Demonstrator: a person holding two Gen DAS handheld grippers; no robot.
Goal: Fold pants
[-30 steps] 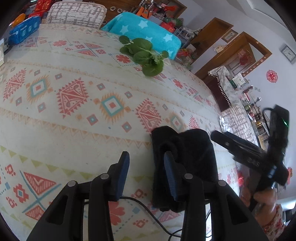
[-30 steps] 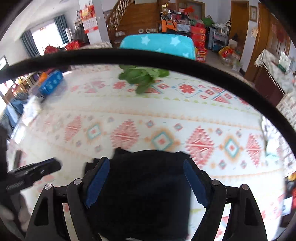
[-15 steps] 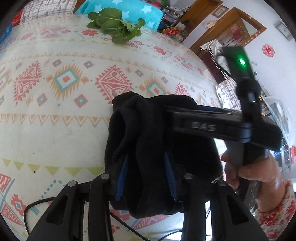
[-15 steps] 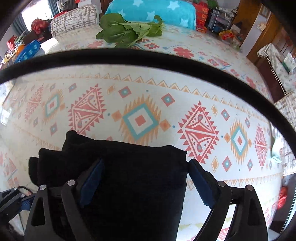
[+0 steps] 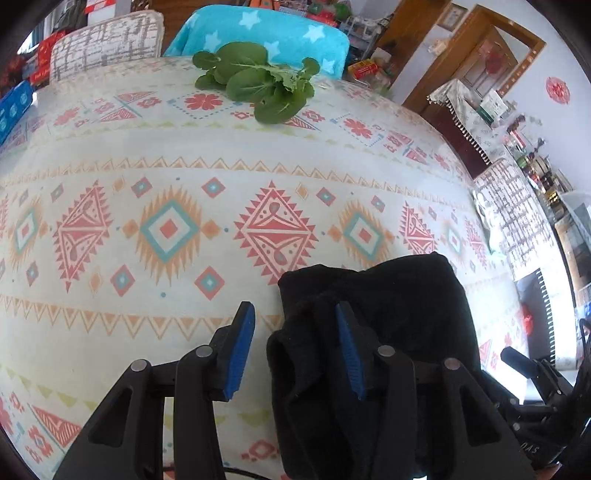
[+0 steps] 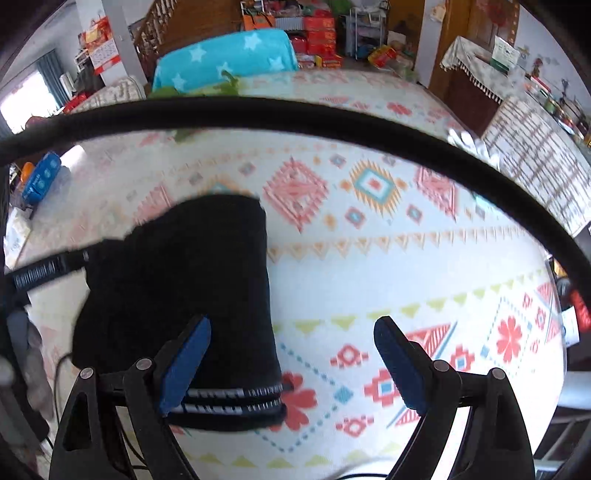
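The black pants (image 5: pixel 388 306) lie folded in a thick bundle on the patterned tablecloth (image 5: pixel 110 147). My left gripper (image 5: pixel 294 317) hovers at their left edge with its jaws opening. That edge lies between the blue pads, which do not press on it. In the right wrist view the pants (image 6: pixel 184 277) sit to the left, their white-striped waistband (image 6: pixel 229 398) nearest me. My right gripper (image 6: pixel 291 325) stands wide open. Its left pad is over the cloth and only the pants' right edge is between the jaws. Each gripper shows at the side of the other's view.
A bunch of green leafy vegetable (image 5: pixel 258 85) lies at the table's far side. Behind it stand a chair with a turquoise star blanket (image 5: pixel 266 33) and a grey patterned cushion (image 5: pixel 103 40). A blue box (image 5: pixel 14 107) sits far left. A black cable (image 6: pixel 295 118) arcs across the right wrist view.
Half a second ago the left pads pinched a fold of the pants; now they have parted. The right gripper has slid to the right, off the middle of the bundle.
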